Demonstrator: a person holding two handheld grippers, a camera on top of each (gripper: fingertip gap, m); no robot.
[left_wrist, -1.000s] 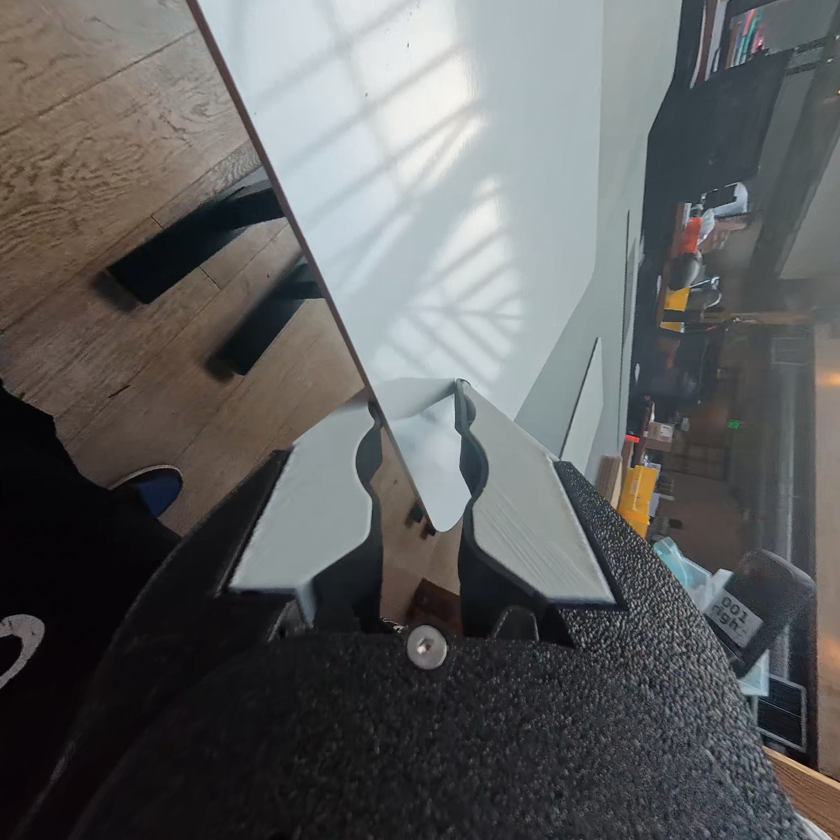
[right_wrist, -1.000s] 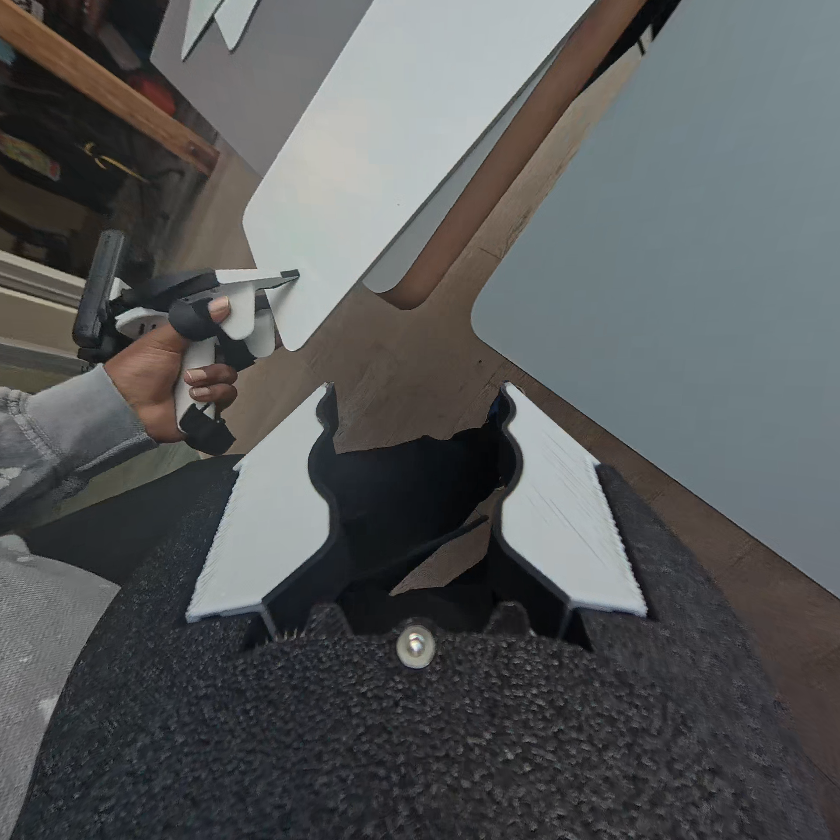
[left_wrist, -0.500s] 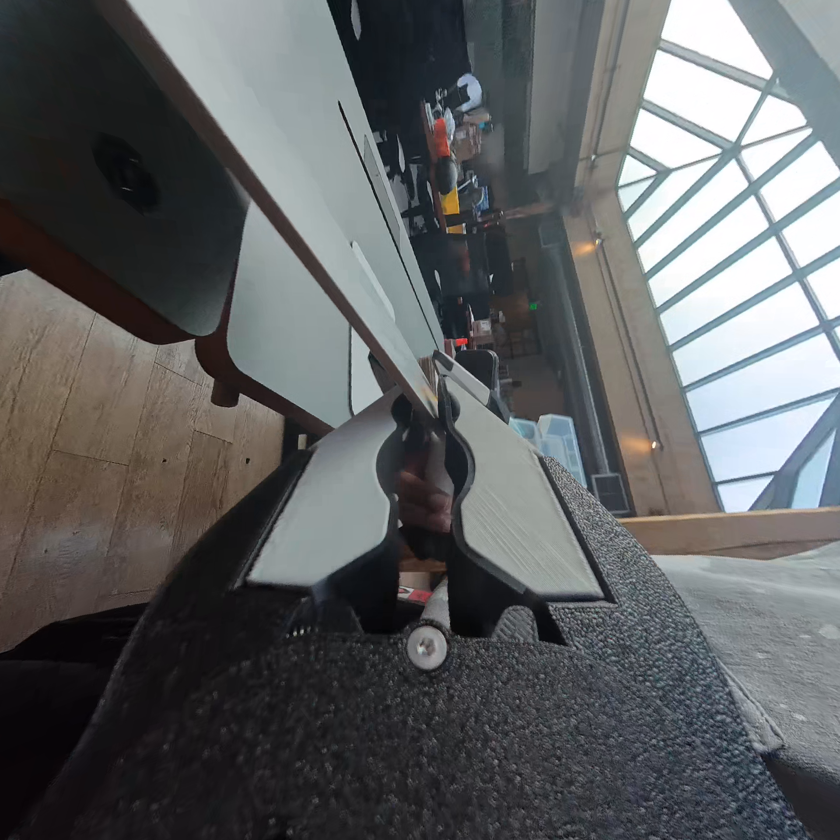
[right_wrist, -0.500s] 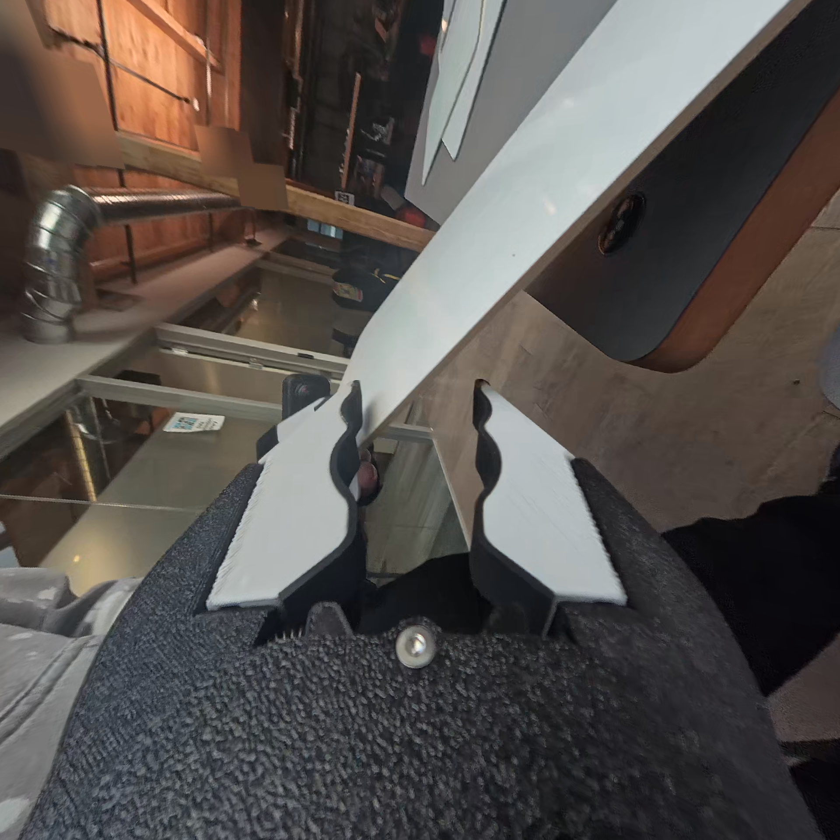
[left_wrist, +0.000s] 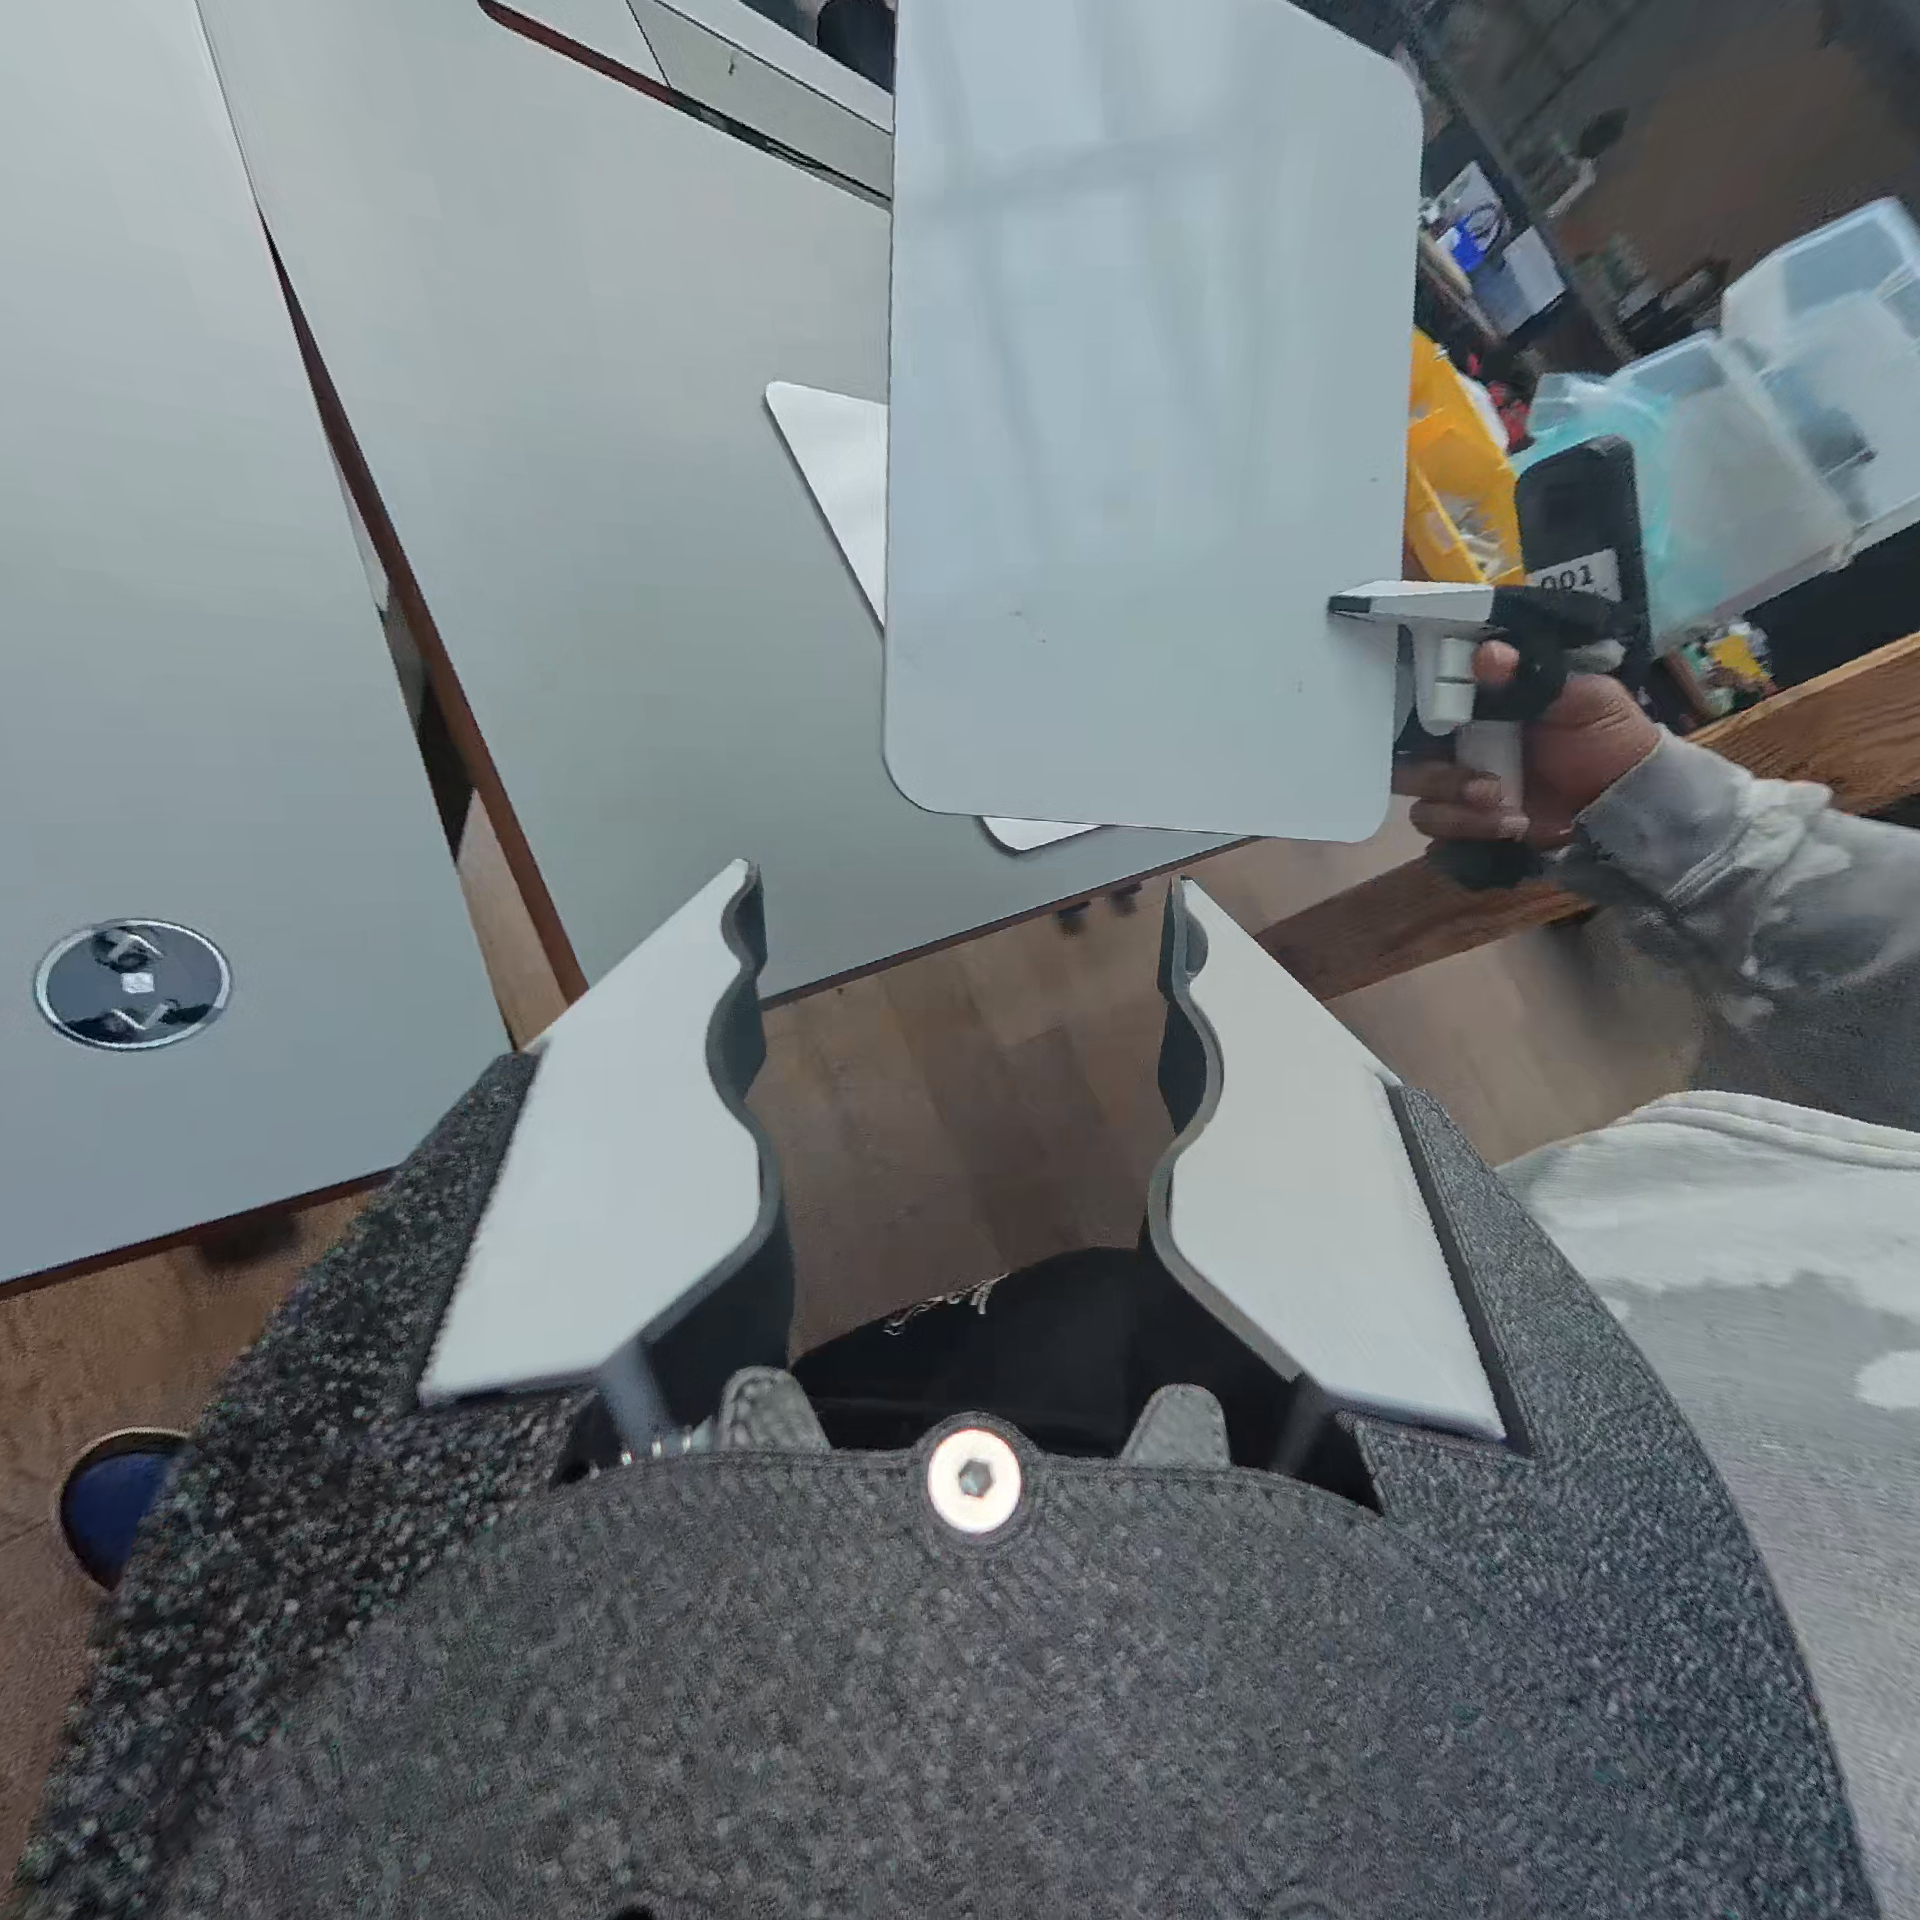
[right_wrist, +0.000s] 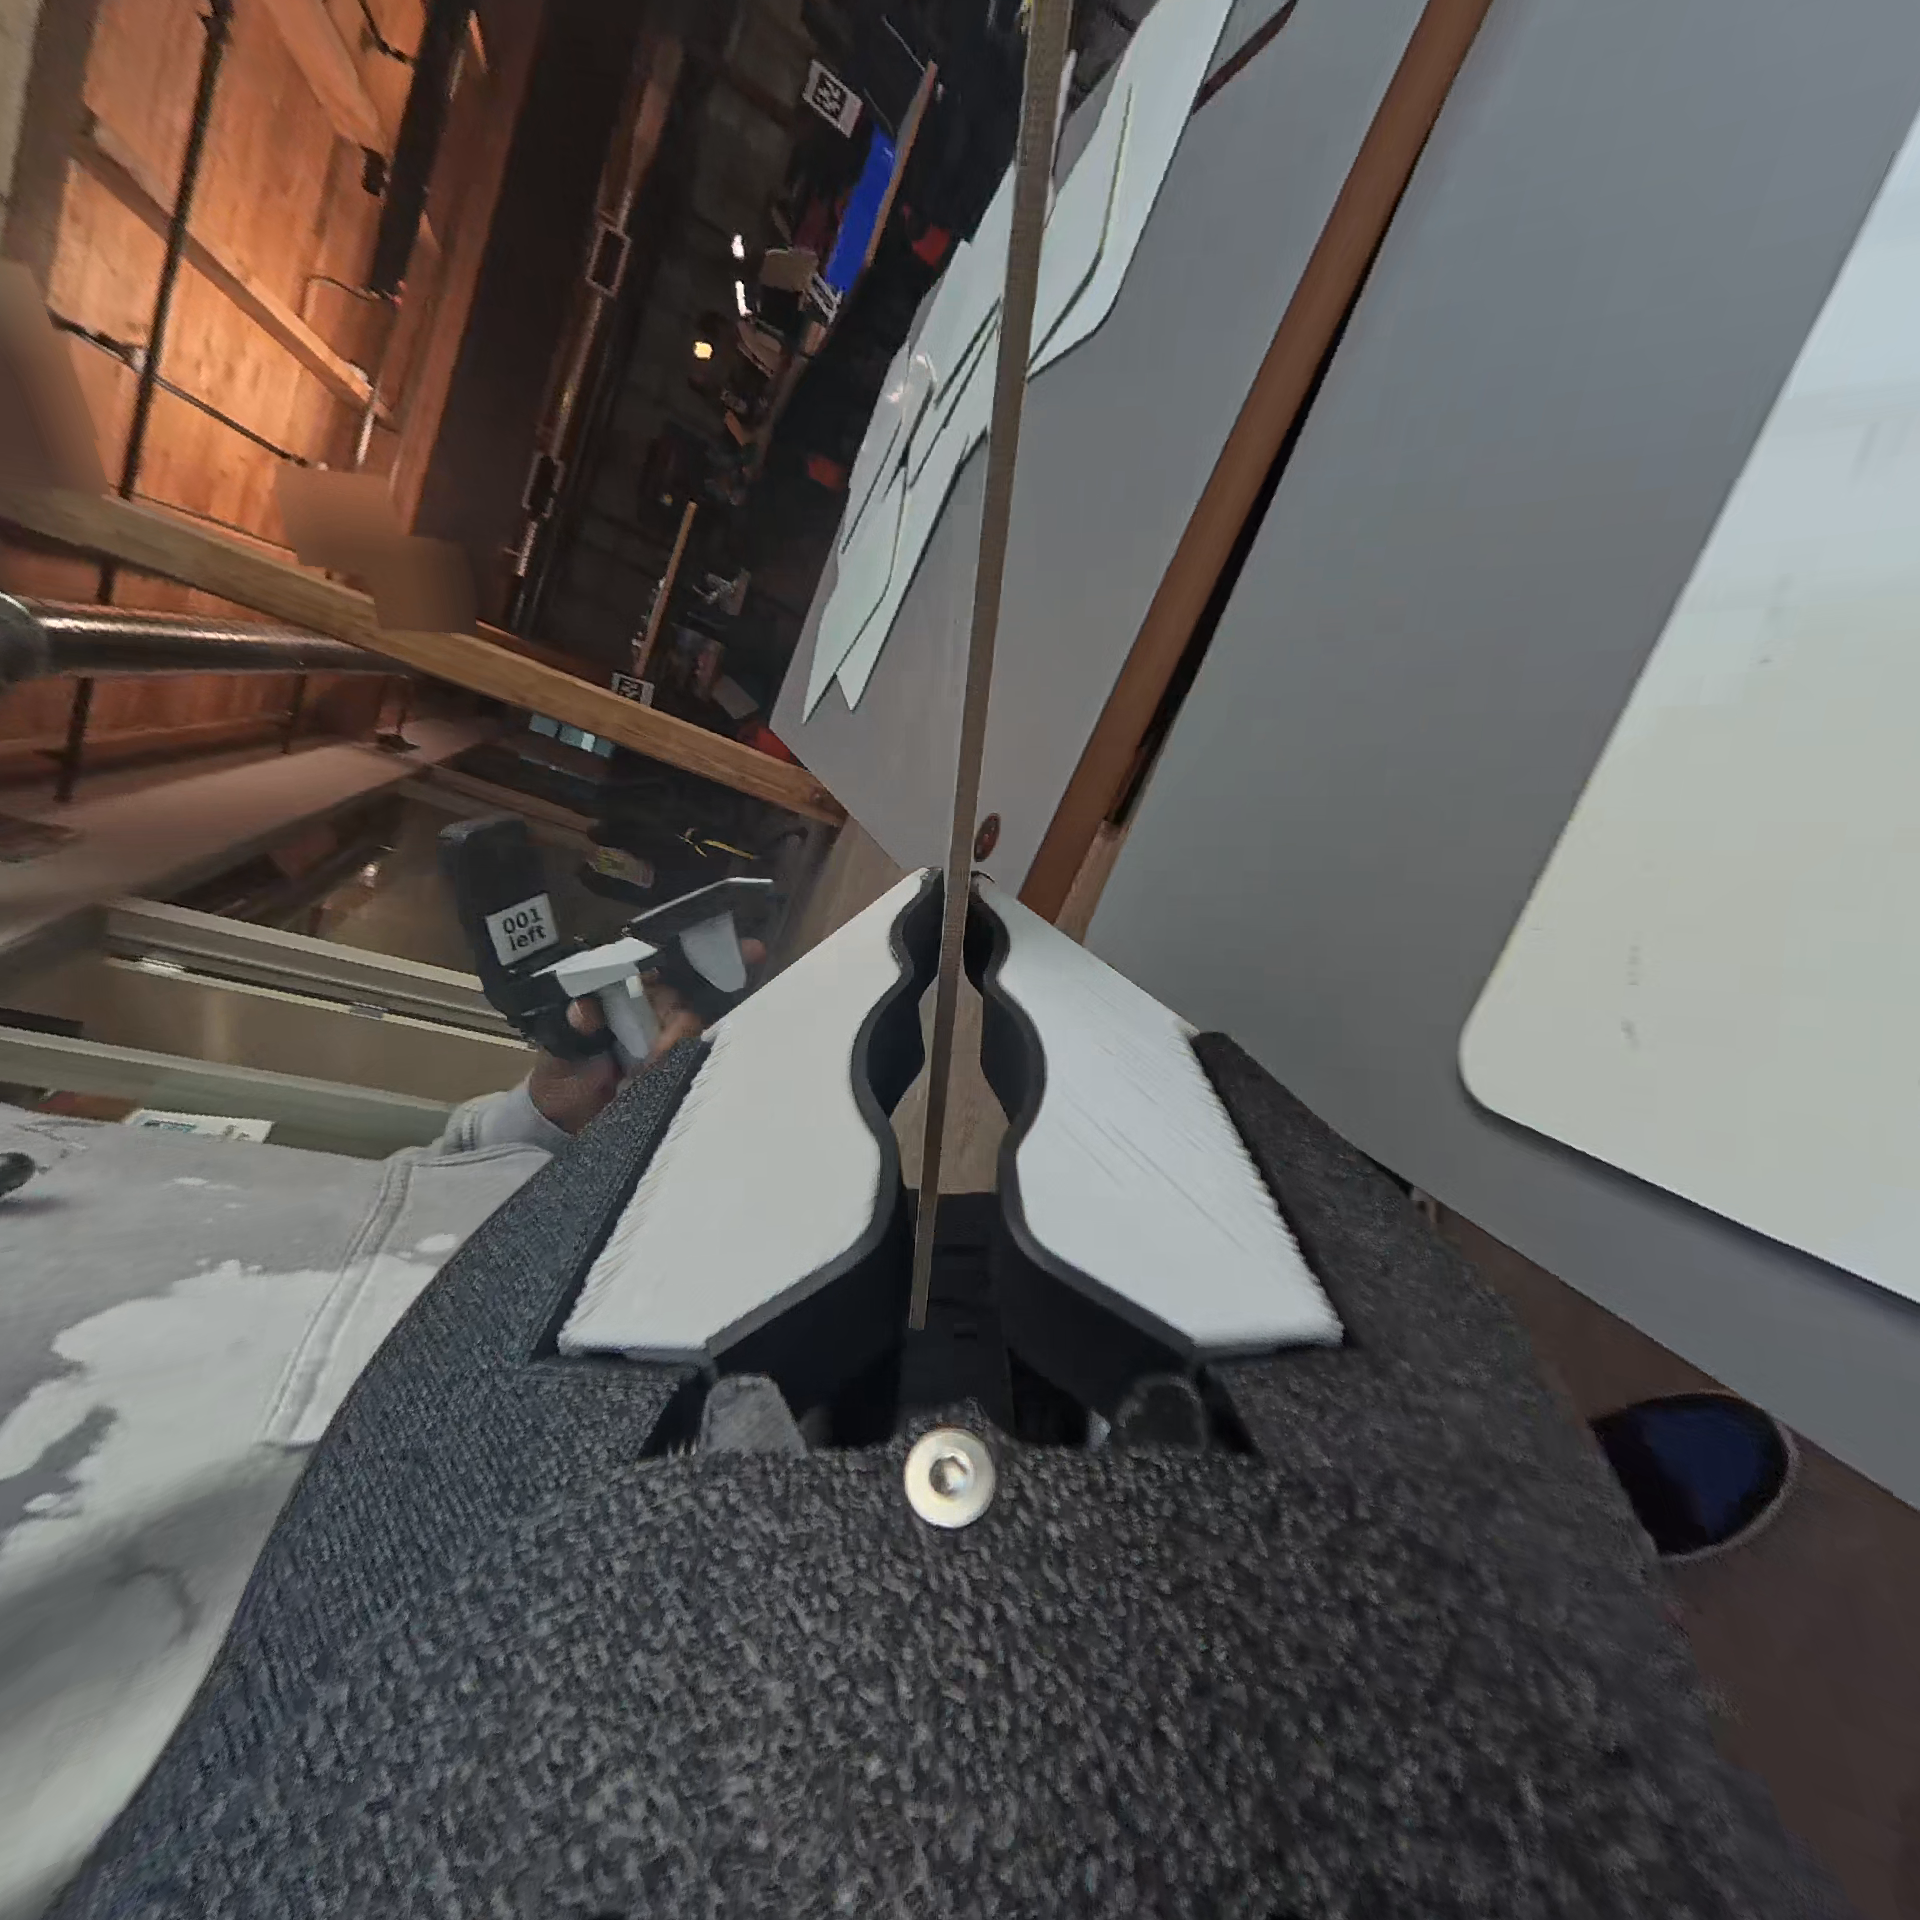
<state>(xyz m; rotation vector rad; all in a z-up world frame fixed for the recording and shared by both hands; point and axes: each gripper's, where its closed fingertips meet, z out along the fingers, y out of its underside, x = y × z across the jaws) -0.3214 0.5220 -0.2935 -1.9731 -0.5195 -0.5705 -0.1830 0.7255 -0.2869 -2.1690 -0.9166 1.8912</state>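
A thin white board with rounded corners (left_wrist: 1143, 416) hangs in the air above the grey table (left_wrist: 623, 416). My right gripper (left_wrist: 1351, 605), held by a hand, is shut on the board's right edge. In the right wrist view the board shows edge-on (right_wrist: 992, 520), clamped between the closed tips of my right gripper (right_wrist: 951, 894). My left gripper (left_wrist: 964, 894) is open and empty, below and short of the board's lower edge. It also shows at the left of the right wrist view (right_wrist: 665, 940), open, in a hand.
A second white board (left_wrist: 831, 457) lies flat on the grey table behind the held one; another board (right_wrist: 1714, 831) lies on the table at right. A round grommet (left_wrist: 132, 982) sits in the nearer tabletop. Plastic bins (left_wrist: 1766, 364) stand beyond. A blue shoe (left_wrist: 104, 1507) is on the wooden floor.
The board has passed from my left gripper to my right. The right gripper closed on its edge; the left gripper opened and drew back from it.
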